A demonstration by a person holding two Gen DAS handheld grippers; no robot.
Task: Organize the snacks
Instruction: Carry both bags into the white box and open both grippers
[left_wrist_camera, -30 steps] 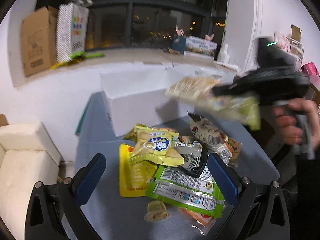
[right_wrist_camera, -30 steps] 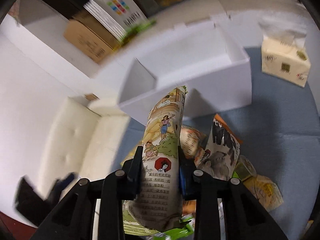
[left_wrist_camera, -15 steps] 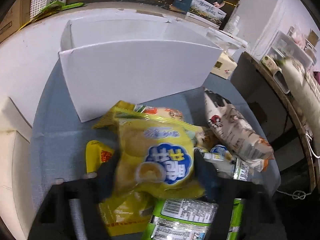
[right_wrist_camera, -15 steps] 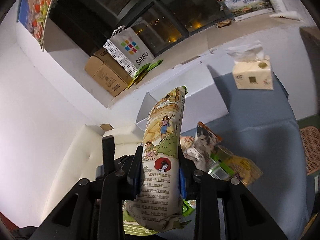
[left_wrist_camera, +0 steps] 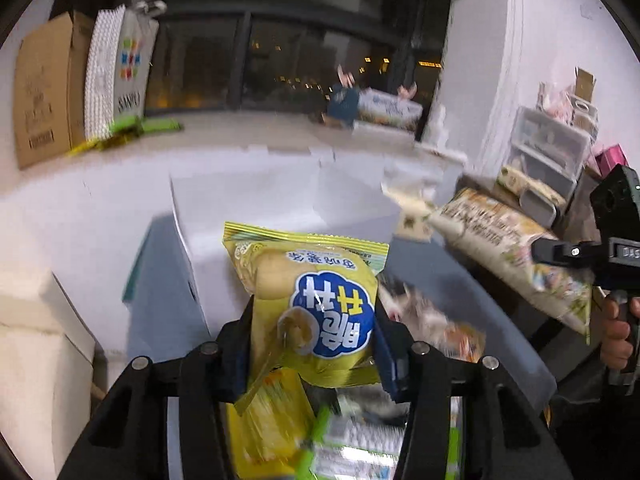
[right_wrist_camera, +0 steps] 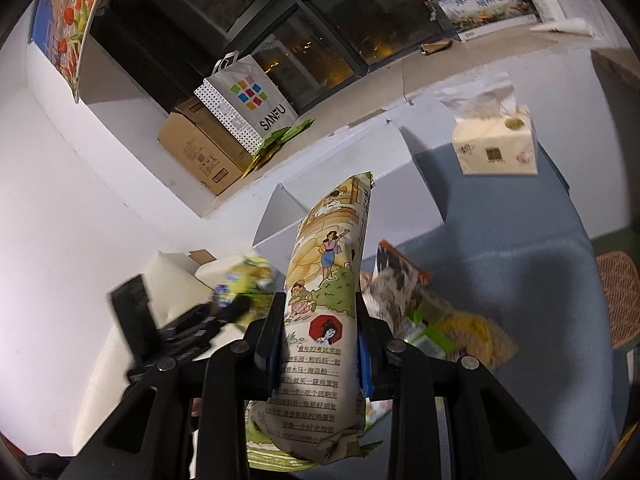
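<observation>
Yellow plastic is filling the middle of the left wrist view: the left gripper [left_wrist_camera: 314, 344] is pinching a yellow snack bag [left_wrist_camera: 316, 304] with a blue round logo, and its two fingers are pressing on the bag's left and right edges. The bag is hanging in the air above the snack pile [left_wrist_camera: 344, 432], which is lying on the grey-blue table [left_wrist_camera: 448, 276] and looking blurred here. Behind the bag the white open box [left_wrist_camera: 256, 200] is standing on the table.

The right gripper [right_wrist_camera: 318, 340] is squeezing a long cartoon-printed snack pack [right_wrist_camera: 324, 312]; its fingers are closing on the lower half of the pack, and the pack is pointing up and forward, toward the white box [right_wrist_camera: 352, 184]. In the left wrist view the same pack [left_wrist_camera: 508, 248] is hanging at the right side, above the table's edge, with the person's right hand [left_wrist_camera: 618, 328] gripping the handle below it.

In the right wrist view more snacks [right_wrist_camera: 436, 312] are lying on the table just right of the pack, among them a black-and-white bag with an orange edge. A tissue box [right_wrist_camera: 494, 148] is sitting on the table to the right of the white box, well apart from the pile. On the window ledge a cardboard carton [right_wrist_camera: 196, 148] and a white paper bag [right_wrist_camera: 248, 100] with coloured squares are standing side by side.
</observation>
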